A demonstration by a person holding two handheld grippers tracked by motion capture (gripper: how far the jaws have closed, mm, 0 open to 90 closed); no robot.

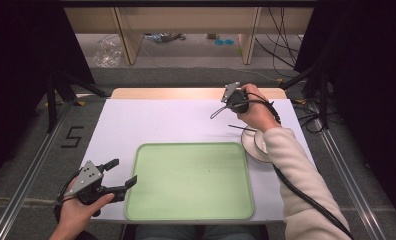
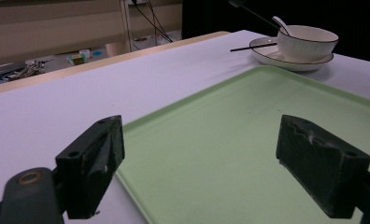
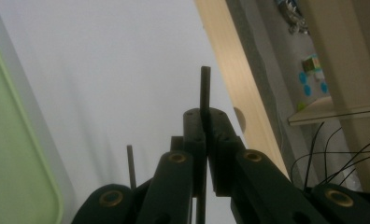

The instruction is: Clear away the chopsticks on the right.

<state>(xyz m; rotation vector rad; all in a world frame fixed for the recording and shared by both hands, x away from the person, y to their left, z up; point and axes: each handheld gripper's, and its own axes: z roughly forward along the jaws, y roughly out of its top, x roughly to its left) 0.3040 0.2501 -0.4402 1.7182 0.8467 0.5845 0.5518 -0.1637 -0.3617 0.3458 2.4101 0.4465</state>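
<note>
The person's sleeve hides part of the plate (image 1: 250, 145) and bowl (image 2: 307, 42). The right gripper (image 3: 205, 116) is clamped on one chopstick (image 3: 205, 88); a second (image 2: 253, 46) rests across the plate. The left gripper (image 2: 199, 158) gapes over one green tray (image 1: 191, 180).
</note>
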